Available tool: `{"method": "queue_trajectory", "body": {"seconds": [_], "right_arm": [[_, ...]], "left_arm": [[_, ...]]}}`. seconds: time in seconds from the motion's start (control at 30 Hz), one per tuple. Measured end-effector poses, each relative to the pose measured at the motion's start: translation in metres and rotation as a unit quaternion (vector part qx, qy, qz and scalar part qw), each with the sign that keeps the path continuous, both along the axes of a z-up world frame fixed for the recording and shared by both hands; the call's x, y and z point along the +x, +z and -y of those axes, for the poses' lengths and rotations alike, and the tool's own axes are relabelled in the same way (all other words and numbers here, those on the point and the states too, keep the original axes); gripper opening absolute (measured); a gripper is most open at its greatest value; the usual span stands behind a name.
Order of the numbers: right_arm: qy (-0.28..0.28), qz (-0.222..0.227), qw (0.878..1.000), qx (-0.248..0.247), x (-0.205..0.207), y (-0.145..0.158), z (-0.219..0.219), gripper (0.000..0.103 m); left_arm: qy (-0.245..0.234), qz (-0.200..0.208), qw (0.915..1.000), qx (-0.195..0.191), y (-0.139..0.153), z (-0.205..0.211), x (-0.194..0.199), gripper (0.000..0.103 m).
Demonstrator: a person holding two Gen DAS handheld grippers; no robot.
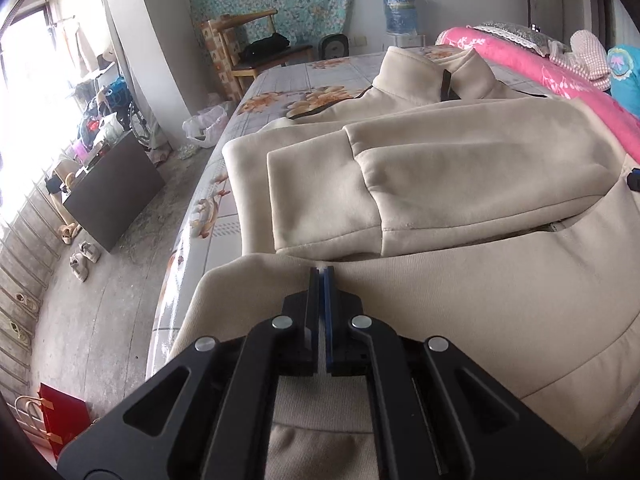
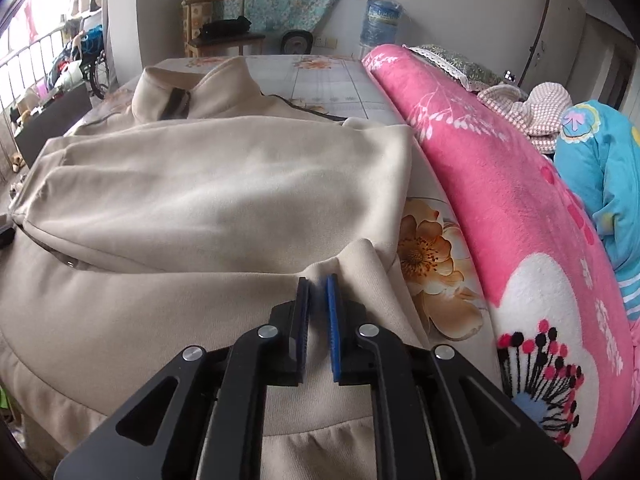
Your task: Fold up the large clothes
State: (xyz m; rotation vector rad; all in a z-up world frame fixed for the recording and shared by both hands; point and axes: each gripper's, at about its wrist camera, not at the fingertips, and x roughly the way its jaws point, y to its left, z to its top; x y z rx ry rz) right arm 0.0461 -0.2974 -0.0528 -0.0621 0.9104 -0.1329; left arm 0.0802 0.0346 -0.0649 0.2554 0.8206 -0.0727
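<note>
A beige zip-up jacket (image 1: 460, 168) (image 2: 200, 184) lies flat on the bed, collar (image 1: 420, 76) at the far end. Its sleeves are folded across the chest. My left gripper (image 1: 322, 272) is shut above the jacket's lower left part. Its tips rest against the cloth just below the folded sleeve cuff (image 1: 320, 200), and no cloth shows between the pads. My right gripper (image 2: 318, 280) hovers over the lower right part. Its jaws stand slightly apart, and a small ridge of fabric (image 2: 352, 256) puckers up at the tips. The hem ribbing (image 2: 320, 444) runs under the gripper.
The bed's flowered sheet (image 1: 288, 80) (image 2: 432, 264) shows around the jacket. A pink blanket (image 2: 500, 200) and blue bedding (image 2: 600, 168) are heaped along the right side. The bed's edge drops to the floor (image 1: 100, 280) on the left, with a dark cabinet (image 1: 116, 192) and red bag (image 1: 60, 416).
</note>
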Motion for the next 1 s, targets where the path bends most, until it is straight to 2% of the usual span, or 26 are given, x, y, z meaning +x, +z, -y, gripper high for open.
{"method": "queue_trajectory", "body": {"seconds": [0.17, 0.23, 0.3, 0.37, 0.5, 0.57, 0.6, 0.63, 0.67, 0.7, 0.73, 0.8, 0.87, 0.93, 1.0], "right_arm": [[-0.005, 0.057, 0.998, 0.024, -0.027, 0.045, 0.007, 0.026], [0.032, 0.07, 0.996, 0.052, -0.035, 0.057, -0.006, 0.026], [0.085, 0.058, 0.99, 0.091, -0.036, 0.057, -0.026, 0.026], [0.154, 0.033, 0.98, 0.122, -0.035, 0.049, -0.057, 0.026], [0.276, -0.026, 0.945, 0.175, -0.031, 0.029, -0.117, 0.026], [0.32, -0.046, 0.929, 0.179, -0.03, 0.02, -0.141, 0.026], [0.332, -0.056, 0.926, 0.172, -0.03, 0.014, -0.15, 0.026], [0.334, -0.066, 0.928, 0.152, -0.026, 0.005, -0.157, 0.025], [0.327, -0.07, 0.934, 0.124, -0.022, -0.003, -0.162, 0.02], [0.32, -0.071, 0.94, 0.095, -0.017, -0.012, -0.164, 0.005], [0.319, -0.063, 0.941, 0.095, -0.014, -0.014, -0.162, 0.005], [0.308, -0.066, 0.94, 0.132, -0.002, -0.016, -0.154, 0.001], [0.306, -0.061, 0.94, 0.138, 0.004, -0.018, -0.152, 0.001], [0.303, -0.057, 0.942, 0.136, 0.006, -0.018, -0.154, 0.001], [0.301, -0.054, 0.943, 0.132, 0.004, -0.017, -0.154, 0.001]], "left_arm": [[-0.002, -0.005, 1.0, -0.007, 0.001, -0.003, 0.002, 0.001], [-0.003, -0.006, 1.0, -0.006, 0.0, -0.002, 0.002, 0.001], [-0.003, -0.006, 1.0, -0.004, 0.0, -0.002, 0.003, 0.001], [-0.004, -0.007, 1.0, -0.002, 0.0, -0.001, 0.003, 0.001], [-0.006, -0.01, 0.9999, -0.001, 0.001, -0.002, 0.003, 0.001], [-0.007, -0.01, 0.9999, -0.001, 0.001, -0.002, 0.003, 0.001], [-0.008, -0.01, 0.9999, -0.002, 0.001, -0.002, 0.003, 0.001], [-0.008, -0.011, 0.9999, -0.004, 0.001, -0.002, 0.003, 0.001], [-0.008, -0.012, 0.9999, -0.006, 0.001, -0.003, 0.003, 0.002], [-0.008, -0.013, 0.9998, -0.01, 0.001, -0.004, 0.004, 0.002], [-0.009, -0.014, 0.9998, -0.015, 0.001, -0.005, 0.004, 0.002], [-0.012, -0.015, 0.9995, -0.025, 0.002, -0.009, 0.003, 0.004], [-0.02, -0.019, 0.9984, -0.049, 0.007, -0.015, 0.0, 0.005], [-0.036, -0.021, 0.9949, -0.092, 0.016, -0.025, -0.011, 0.008], [-0.072, -0.028, 0.9866, -0.144, 0.023, -0.034, -0.029, 0.012]]}}
